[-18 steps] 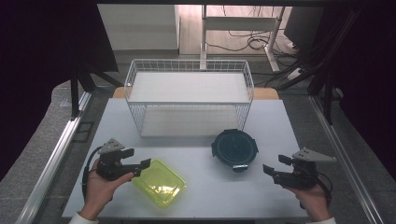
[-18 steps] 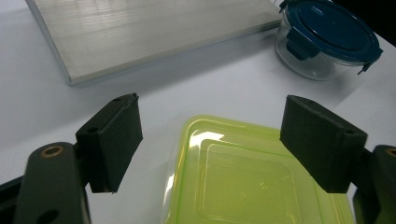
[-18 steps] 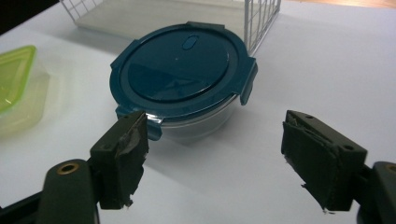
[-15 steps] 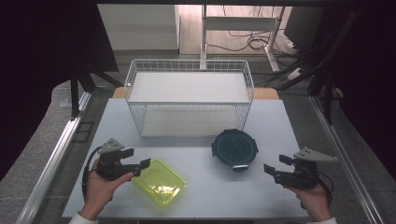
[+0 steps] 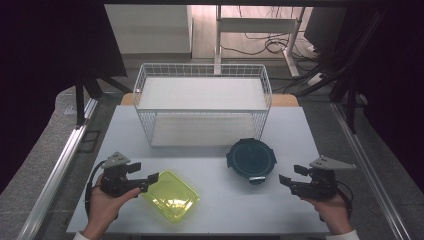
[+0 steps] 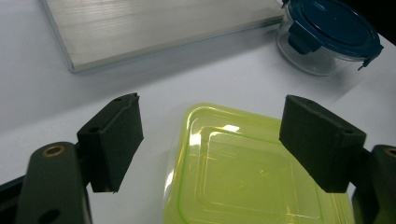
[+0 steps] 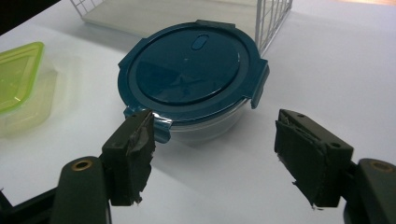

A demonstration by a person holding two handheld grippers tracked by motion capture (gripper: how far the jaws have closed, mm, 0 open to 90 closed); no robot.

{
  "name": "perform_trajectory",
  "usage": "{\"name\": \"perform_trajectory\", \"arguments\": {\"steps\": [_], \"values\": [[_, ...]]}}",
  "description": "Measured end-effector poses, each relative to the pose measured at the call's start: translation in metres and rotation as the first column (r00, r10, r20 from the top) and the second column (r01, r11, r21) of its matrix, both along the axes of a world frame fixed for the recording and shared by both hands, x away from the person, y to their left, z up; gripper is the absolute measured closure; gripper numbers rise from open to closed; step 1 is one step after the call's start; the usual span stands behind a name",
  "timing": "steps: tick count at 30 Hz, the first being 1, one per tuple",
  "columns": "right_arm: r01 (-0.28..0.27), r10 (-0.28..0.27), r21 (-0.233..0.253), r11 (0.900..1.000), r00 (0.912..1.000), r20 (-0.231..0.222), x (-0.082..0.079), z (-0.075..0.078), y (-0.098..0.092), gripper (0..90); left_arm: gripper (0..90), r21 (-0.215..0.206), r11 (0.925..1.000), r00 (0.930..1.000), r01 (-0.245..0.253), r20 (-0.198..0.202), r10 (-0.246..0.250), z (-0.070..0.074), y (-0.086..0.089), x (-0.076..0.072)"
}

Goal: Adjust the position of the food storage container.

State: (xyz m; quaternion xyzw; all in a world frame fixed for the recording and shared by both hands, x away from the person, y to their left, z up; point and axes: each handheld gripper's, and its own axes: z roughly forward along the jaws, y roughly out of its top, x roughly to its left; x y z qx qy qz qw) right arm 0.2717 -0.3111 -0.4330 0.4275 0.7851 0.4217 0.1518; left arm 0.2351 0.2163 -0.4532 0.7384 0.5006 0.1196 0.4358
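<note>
— What is seen from above that the gripper views leave out?

— The whole white tabletop [image 5: 300, 140] is taken in from the high view, with one wire basket [image 5: 202, 107] set at its far edge. The left gripper [image 5: 150, 179] is held near the front left corner, the right gripper [image 5: 286, 181] near the front right corner.

— And from the gripper views?

— In the left gripper view the fingers [image 6: 114, 140] are seen spread wide apart, with the yellow-green container [image 6: 252, 172] lying just beyond and between them, untouched. In the right gripper view the fingers [image 7: 130, 154] are likewise parted, and the clear wall beneath the blue lid of the round container [image 7: 191, 70] is revealed, which is not made out from above.

— How many of each thing are counted?

— One yellow-green container, close to the front edge left of centre; one round container, toward the right of centre; one basket; two grippers.
</note>
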Motion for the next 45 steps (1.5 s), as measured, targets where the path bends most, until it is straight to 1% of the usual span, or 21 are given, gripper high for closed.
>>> {"name": "perform_trajectory", "arguments": {"steps": [4, 11, 14, 17, 20, 22, 25, 28, 29, 30, 32, 34, 36, 38, 39, 40, 42, 45], "values": [[-0.004, 0.004, -0.012, 1.000, 1.0000, -0.002, 0.000, -0.001, 0.001, 28.8, 20.7, 0.000, 1.0000, 1.0000, 0.003, 0.000, -0.003, 0.000, -0.002, 0.002], [0.010, -0.011, -0.013, 1.000, 0.9998, -0.018, 0.000, -0.002, -0.004, 28.8, 20.8, 0.001, 1.0000, 0.9999, 0.008, -0.008, -0.008, -0.002, -0.003, 0.004], [0.006, -0.006, -0.018, 1.000, 0.9993, -0.036, 0.001, 0.000, -0.005, 29.1, 20.8, -0.002, 1.0000, 0.9999, 0.008, -0.006, -0.008, -0.001, -0.002, 0.004], [0.001, -0.003, -0.041, 0.999, 0.9982, -0.059, 0.004, 0.006, -0.005, 29.0, 20.8, -0.010, 0.9999, 1.0000, 0.004, 0.002, -0.004, 0.003, -0.002, 0.003], [0.009, -0.012, -0.055, 0.998, 0.9982, -0.059, 0.011, 0.020, -0.006, 29.0, 20.8, -0.011, 0.9999, 0.9999, 0.005, 0.009, -0.005, 0.005, -0.002, 0.003], [0.016, -0.020, -0.069, 0.997, 0.9982, -0.056, 0.017, 0.028, -0.004, 29.2, 20.8, -0.009, 0.9999, 0.9999, 0.009, 0.006, -0.009, 0.004, -0.002, 0.003], [0.022, -0.028, -0.089, 0.996, 0.9979, -0.059, 0.025, 0.036, 0.001, 29.9, 20.9, -0.010, 0.9999, 0.9999, 0.010, 0.002, -0.010, 0.002, -0.002, 0.003], [0.018, -0.025, -0.108, 0.994, 0.9976, -0.064, 0.035, 0.039, 0.010, 31.3, 21.0, -0.011, 0.9999, 1.0000, 0.008, -0.001, -0.008, 0.001, -0.001, 0.004], [0.015, -0.025, -0.126, 0.992, 0.9969, -0.074, 0.043, 0.038, 0.015, 32.6, 21.0, -0.011, 0.9999, 1.0000, 0.006, -0.002, -0.006, 0.001, 0.000, 0.004], [0.015, -0.025, -0.126, 0.992, 0.9969, -0.074, 0.043, 0.038, 0.015, 32.6, 21.0, -0.011, 0.9999, 1.0000, 0.006, -0.002, -0.006, 0.001, 0.000, 0.004], [0.018, -0.030, -0.135, 0.991, 0.9957, -0.088, 0.052, 0.037, 0.020, 33.8, 21.0, -0.010, 0.9999, 1.0000, 0.007, 0.000, -0.007, 0.001, -0.001, 0.003], [0.009, -0.025, -0.146, 0.989, 0.9941, -0.106, 0.060, 0.035, 0.023, 34.9, 21.0, -0.009, 0.9999, 1.0000, 0.008, 0.000, -0.008, 0.002, -0.001, 0.003], [0.009, -0.029, -0.163, 0.987, 0.9927, -0.117, 0.068, 0.033, 0.026, 36.1, 21.0, -0.008, 0.9999, 1.0000, 0.008, 0.000, -0.008, 0.002, -0.001, 0.003], [0.005, -0.028, -0.177, 0.984, 0.9913, -0.129, 0.076, 0.031, 0.028, 38.9, 21.0, -0.009, 0.9999, 1.0000, 0.007, -0.001, -0.007, 0.001, -0.001, 0.004], [0.003, -0.031, -0.189, 0.982, 0.9891, -0.144, 0.085, 0.028, 0.030, 41.5, 21.0, -0.008, 0.9999, 1.0000, 0.008, -0.002, -0.008, 0.001, -0.002, 0.004], [0.003, -0.031, -0.189, 0.982, 0.9891, -0.144, 0.085, 0.028, 0.030, 41.5, 21.0, -0.008, 0.9999, 1.0000, 0.008, -0.003, -0.008, 0.001, -0.002, 0.004], [0.002, -0.035, -0.203, 0.979, 0.9872, -0.155, 0.094, 0.024, 0.032, 46.6, 21.0, -0.006, 0.9999, 0.9999, 0.009, -0.006, -0.009, 0.000, -0.002, 0.004], [0.000, -0.041, -0.235, 0.972, 0.9851, -0.167, 0.112, 0.016, 0.034, 55.9, 21.1, -0.003, 0.9999, 0.9999, 0.012, -0.009, -0.012, 0.000, -0.002, 0.004]]}}
